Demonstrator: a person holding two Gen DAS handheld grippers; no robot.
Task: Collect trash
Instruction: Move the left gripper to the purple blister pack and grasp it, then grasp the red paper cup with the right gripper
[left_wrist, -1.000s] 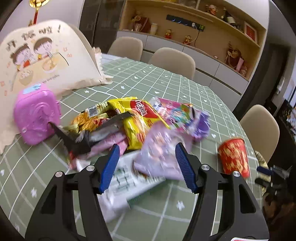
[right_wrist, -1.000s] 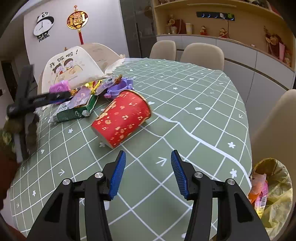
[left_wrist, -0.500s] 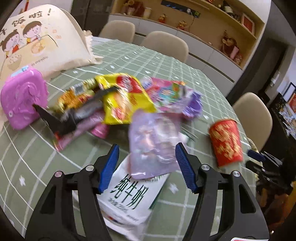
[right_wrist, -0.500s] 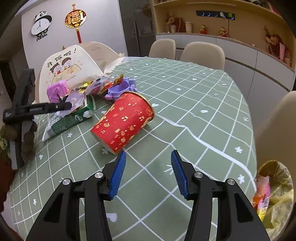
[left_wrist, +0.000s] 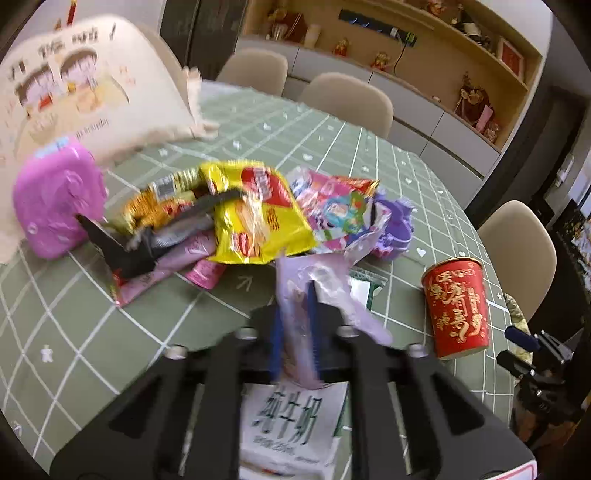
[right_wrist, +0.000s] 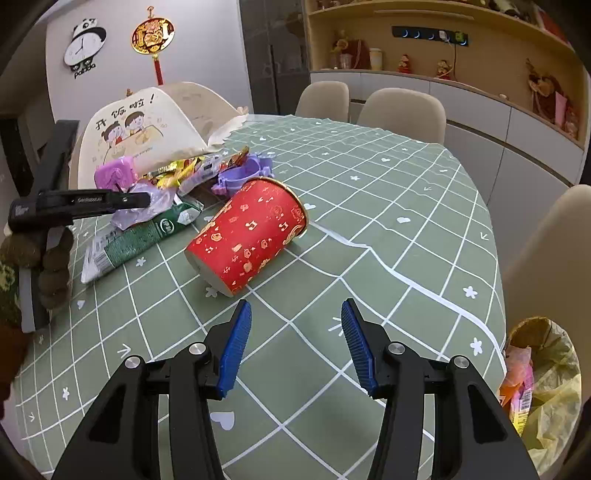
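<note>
Snack wrappers lie heaped on the green checked tablecloth: a yellow bag, a pink one and others. My left gripper is closing, its blue pads pressing a pale purple wrapper that stands up between them, above a white and green milk carton. In the right wrist view the left gripper holds that wrapper over the carton. A red paper cup lies on its side just beyond my right gripper, which is open and empty.
A pink plastic box and a cream printed food cover sit behind the pile, a purple toy at its right. A bin with a yellow bag holding wrappers stands past the table's right edge. Beige chairs ring the table.
The left jaws have gone from wide apart to pinched on the purple wrapper, which now stands up off the carton. The right gripper has stayed open and still.
</note>
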